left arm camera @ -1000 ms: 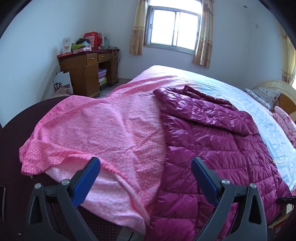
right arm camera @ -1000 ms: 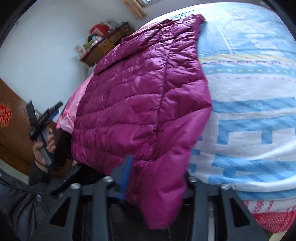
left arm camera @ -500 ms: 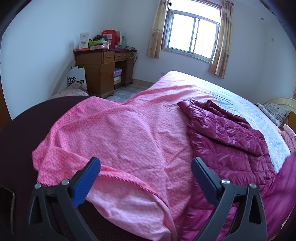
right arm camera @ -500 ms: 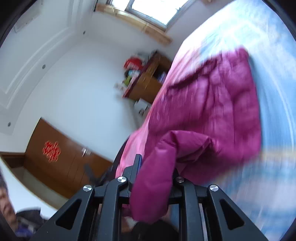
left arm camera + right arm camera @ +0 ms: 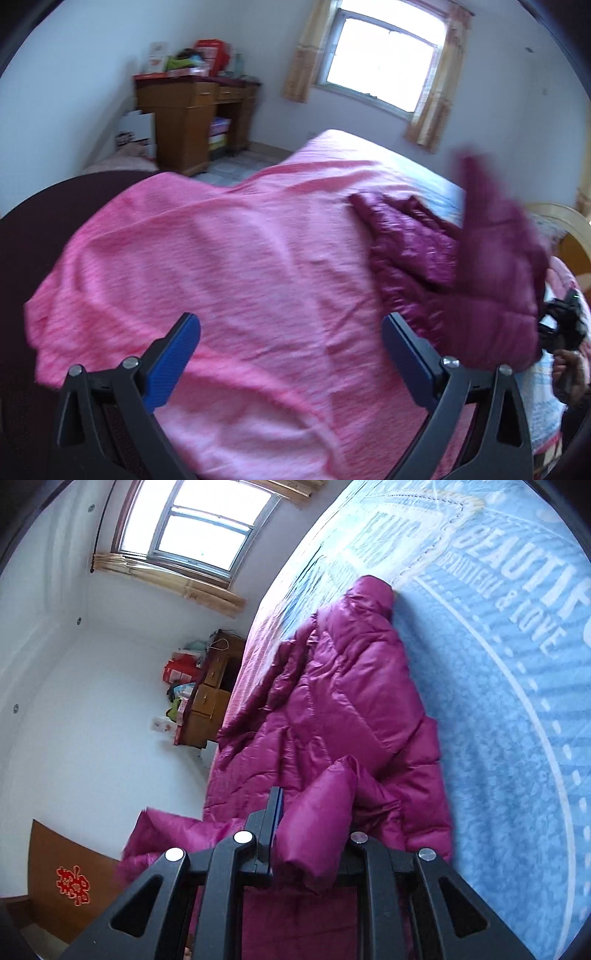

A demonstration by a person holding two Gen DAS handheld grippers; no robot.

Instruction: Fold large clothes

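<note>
A magenta quilted down jacket (image 5: 332,709) lies on the bed, its body spread over the blue sheet. My right gripper (image 5: 314,812) is shut on a puffy edge of the jacket, lifted above the rest of it. In the left wrist view the raised jacket flap (image 5: 495,280) hangs blurred at the right, with the right gripper (image 5: 565,325) and a hand behind it. My left gripper (image 5: 291,347) stands open over the pink sheet (image 5: 221,266), with nothing between its blue pads.
The bed carries a blue printed sheet (image 5: 517,664) beside the pink one. A wooden desk (image 5: 184,122) with boxes stands by the far wall, beneath a curtained window (image 5: 380,62). A wooden headboard (image 5: 569,236) shows at the right, a brown wardrobe (image 5: 62,882) at the lower left.
My right gripper has swung the jacket's edge up and over the jacket's body, rolling as it went. The left gripper has drifted left across the pink sheet, staying open.
</note>
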